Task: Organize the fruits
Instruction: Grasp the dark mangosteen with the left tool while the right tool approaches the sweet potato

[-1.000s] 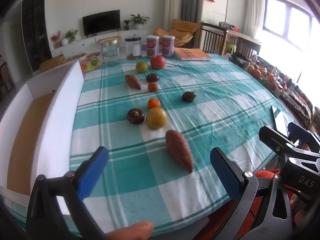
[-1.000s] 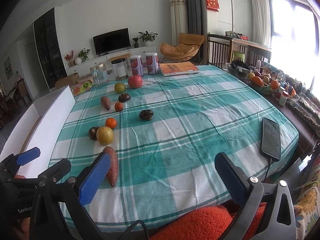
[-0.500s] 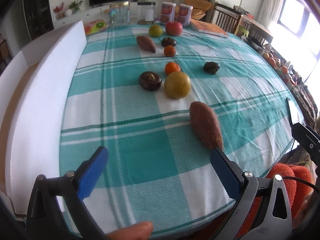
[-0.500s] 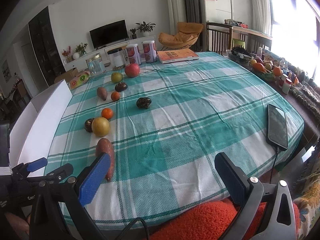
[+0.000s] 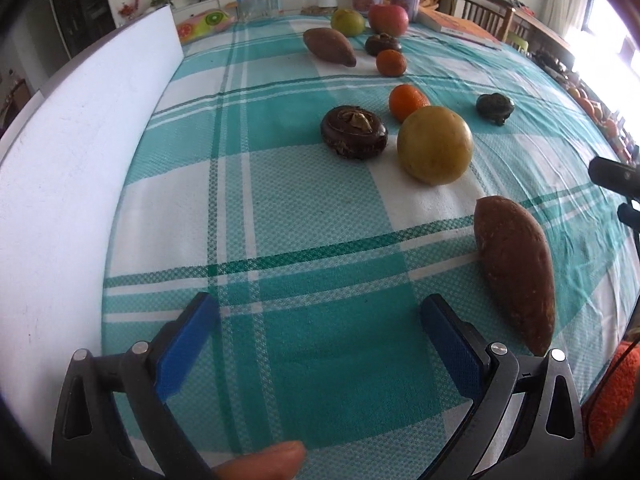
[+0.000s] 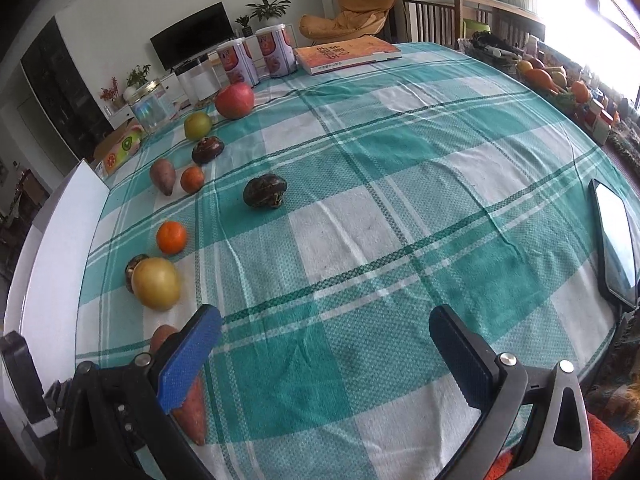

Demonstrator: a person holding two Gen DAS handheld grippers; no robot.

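Both of our hand-held grippers are released and empty. Left hand-held gripper (image 5: 318, 344) hovers low over the desk (image 5: 280, 208), blue pads wide apart over bare teal-checked cloth. Right hand-held gripper (image 6: 324, 356) is also spread wide, above the near edge of the desk.

Fruits are all on the desk, none in the white box (image 5: 80, 152) along its left side:
- near sweet potato (image 5: 516, 268) lies just right of our left gripper's right finger, not touching
- yellow round fruit (image 5: 435, 145) sits beyond it, with a dark brown fruit (image 5: 354, 132) just to its left and an orange (image 5: 408, 101) close behind
- dark lumpy fruit (image 5: 495, 108) sits apart to the right
- farther back: second orange (image 5: 391, 63), another dark fruit (image 5: 382, 44), second sweet potato (image 5: 329, 46), green fruit (image 5: 347, 22), red apple (image 5: 388, 20)

In the right wrist view the near sweet potato is partly hidden behind our right gripper's left finger. A phone (image 6: 614, 240) lies near the desk's right edge, and a book (image 6: 346, 54) and two cans (image 6: 256, 58) sit at the far end. A fingertip (image 5: 264, 462) shows at the bottom of the left view.
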